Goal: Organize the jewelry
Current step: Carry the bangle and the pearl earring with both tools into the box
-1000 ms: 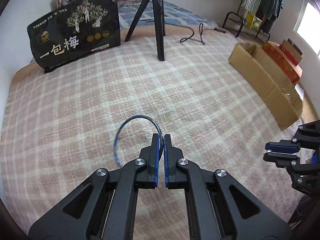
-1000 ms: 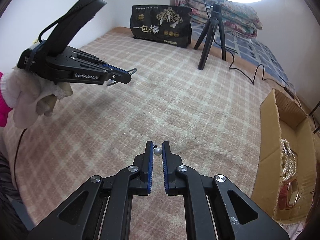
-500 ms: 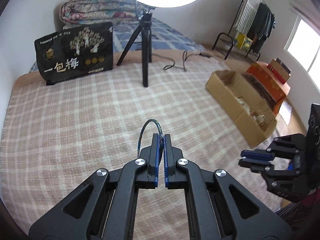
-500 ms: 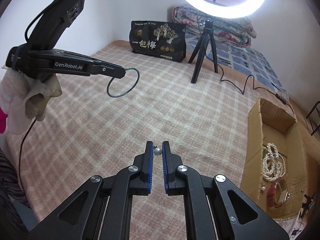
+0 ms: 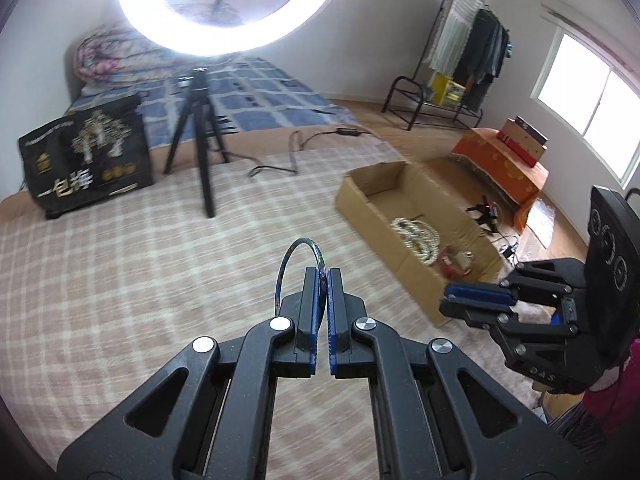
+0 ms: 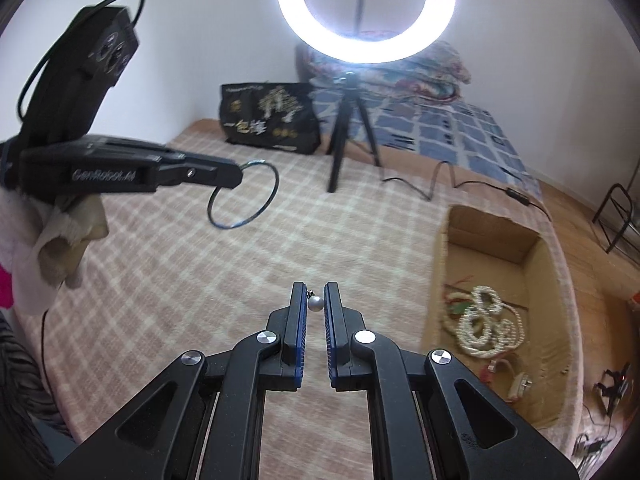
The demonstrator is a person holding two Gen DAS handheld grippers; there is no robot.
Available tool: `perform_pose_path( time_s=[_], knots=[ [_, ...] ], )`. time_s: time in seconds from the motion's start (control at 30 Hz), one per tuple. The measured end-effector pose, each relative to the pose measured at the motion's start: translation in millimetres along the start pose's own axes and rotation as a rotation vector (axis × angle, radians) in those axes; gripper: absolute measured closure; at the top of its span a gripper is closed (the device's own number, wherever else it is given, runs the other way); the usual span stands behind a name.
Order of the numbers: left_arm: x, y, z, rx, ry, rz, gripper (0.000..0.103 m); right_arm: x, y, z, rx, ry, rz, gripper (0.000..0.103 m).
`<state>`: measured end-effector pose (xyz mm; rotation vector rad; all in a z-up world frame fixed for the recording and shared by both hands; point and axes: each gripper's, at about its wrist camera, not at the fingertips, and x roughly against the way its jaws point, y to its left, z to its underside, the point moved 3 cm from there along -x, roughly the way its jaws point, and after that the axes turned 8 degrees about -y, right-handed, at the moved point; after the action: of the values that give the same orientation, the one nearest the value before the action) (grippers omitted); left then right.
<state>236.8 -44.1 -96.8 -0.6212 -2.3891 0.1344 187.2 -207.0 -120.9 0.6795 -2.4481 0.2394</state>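
Above the plaid blanket (image 5: 120, 280) on the bed, both grippers hang in the air with a piece each. In the left wrist view the left gripper (image 5: 322, 276) has its jaws pressed together on the rim of a thin blue bangle (image 5: 289, 258), which stands up from the tips toward 11 o'clock. In the right wrist view the right gripper (image 6: 316, 292) pinches a small silver bead (image 6: 315, 303) near the very tips of its jaws, with a tiny dark fitting above it (a clasp or loop, too small to tell). The cardboard box (image 6: 500, 240), at about 3 o'clock of the bead in that view, already holds a coil of pearl strands (image 6: 486, 320) and a few smaller pieces, so it is probably where both belong.

Two risks stand out. The bead is round and held at the tips, so a jolt or a slight slackening could pop it out onto the blanket, where it would be hard to find. The bangle is gripped at one point only; a quick swing could pivot it in the jaws, or it could catch the box wall on its way in.
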Motion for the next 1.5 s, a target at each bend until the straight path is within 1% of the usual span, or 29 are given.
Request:
perform_pose_path(
  time_s=[0.23, 0.47, 0.63, 0.9, 1.23, 1.5],
  knots=[
    [-14.7, -43.3, -8.1, -0.025, -0.005, 0.069, 0.102, 8.8, -47.3, 2.0, -0.064, -0.005, 0.055, 0.096],
    [-25.6, -83.7, -11.6, -0.038, -0.003, 0.136, 0.102, 15.5, -94.7, -1.7, -0.136, -0.028, 0.112, 0.096],
    [-37.5, -105.6, -8.3, -0.052, 0.017, 0.169, 0.102, 9.6, -126.5, -3.2, -0.178, -0.028, 0.145, 0.096],
    [-54.4, -134.8, -4.6, -0.066, 0.039, 0.215, 0.102, -10.5, -158.6, -8.1, -0.197, -0.008, 0.185, 0.096],
    [-83.1, -161.5, -0.8, -0.090, 0.069, 0.258, 0.102, -40.6, -188.3, -13.7, -0.247, 0.003, 0.171, 0.096],
    [-103.1, -172.2, 7.5, -0.126, 0.089, 0.251, 0.102, -63.3, -204.8, -12.4, -0.285, 0.021, 0.142, 0.096]
  ],
)
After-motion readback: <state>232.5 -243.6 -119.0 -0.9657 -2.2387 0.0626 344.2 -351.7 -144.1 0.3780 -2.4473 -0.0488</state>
